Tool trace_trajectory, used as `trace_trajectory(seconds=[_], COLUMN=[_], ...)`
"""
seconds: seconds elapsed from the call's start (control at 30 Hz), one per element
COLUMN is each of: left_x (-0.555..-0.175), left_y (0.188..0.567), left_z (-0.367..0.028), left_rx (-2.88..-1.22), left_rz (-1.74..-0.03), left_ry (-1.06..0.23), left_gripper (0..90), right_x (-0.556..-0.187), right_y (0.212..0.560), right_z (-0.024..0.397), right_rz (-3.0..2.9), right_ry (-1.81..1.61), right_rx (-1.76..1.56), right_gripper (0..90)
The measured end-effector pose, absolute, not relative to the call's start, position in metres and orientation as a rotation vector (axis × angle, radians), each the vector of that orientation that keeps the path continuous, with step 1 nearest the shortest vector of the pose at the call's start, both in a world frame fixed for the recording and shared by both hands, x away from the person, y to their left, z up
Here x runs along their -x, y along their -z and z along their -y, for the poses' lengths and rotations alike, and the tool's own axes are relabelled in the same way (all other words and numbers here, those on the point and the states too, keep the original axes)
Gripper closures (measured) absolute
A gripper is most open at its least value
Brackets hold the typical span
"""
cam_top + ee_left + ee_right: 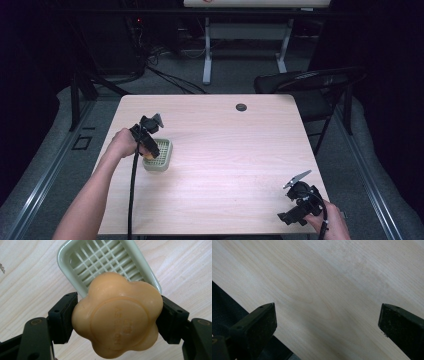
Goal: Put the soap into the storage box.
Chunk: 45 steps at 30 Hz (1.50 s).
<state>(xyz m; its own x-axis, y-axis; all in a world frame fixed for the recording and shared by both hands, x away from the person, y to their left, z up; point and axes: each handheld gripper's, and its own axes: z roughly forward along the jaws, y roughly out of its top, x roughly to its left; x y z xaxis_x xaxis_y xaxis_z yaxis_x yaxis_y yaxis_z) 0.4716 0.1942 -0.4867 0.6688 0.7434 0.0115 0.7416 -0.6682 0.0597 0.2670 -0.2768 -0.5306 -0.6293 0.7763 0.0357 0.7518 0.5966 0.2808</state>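
Observation:
A flower-shaped orange soap bar [117,317] is pinched between the black jaws of my left gripper [117,322], which is shut on it. The soap hangs just over the near end of a pale green soap dish [82,255] with a slotted grid floor. From above, the left gripper [150,148] sits over the dish [162,161] at the table's left, a sliver of soap [148,156] showing under it. My right gripper [292,202] rests near the front right corner; in the right gripper view its jaws stand wide apart over bare wood, the gripper [327,327] open and empty.
The light wooden table [225,150] has a round dark cable hole [241,107] at its far side. A black folding chair [310,87] stands beyond the far right corner. The table's edge runs close by the right gripper.

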Motion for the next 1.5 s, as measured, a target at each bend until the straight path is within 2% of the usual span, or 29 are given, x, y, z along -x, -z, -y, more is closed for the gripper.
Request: trace_trajectory(seconds=[0.53, 1.5], left_x=[-0.485, -0.494], left_y=[0.503, 0.515], left_z=[-0.187, -0.178], left_rx=[-2.828, -2.817], left_rz=[-1.284, -1.334], left_ry=[-0.018, -0.043], left_gripper=[26.6, 26.5], right_x=[-0.267, -0.267], right_y=[0.532, 0.533], right_z=[0.277, 0.276], right_rz=[-2.722, -2.754], right_ry=[-0.434, -0.393], right_rx=[-1.307, -1.282], right_gripper=[1.5, 1.5])
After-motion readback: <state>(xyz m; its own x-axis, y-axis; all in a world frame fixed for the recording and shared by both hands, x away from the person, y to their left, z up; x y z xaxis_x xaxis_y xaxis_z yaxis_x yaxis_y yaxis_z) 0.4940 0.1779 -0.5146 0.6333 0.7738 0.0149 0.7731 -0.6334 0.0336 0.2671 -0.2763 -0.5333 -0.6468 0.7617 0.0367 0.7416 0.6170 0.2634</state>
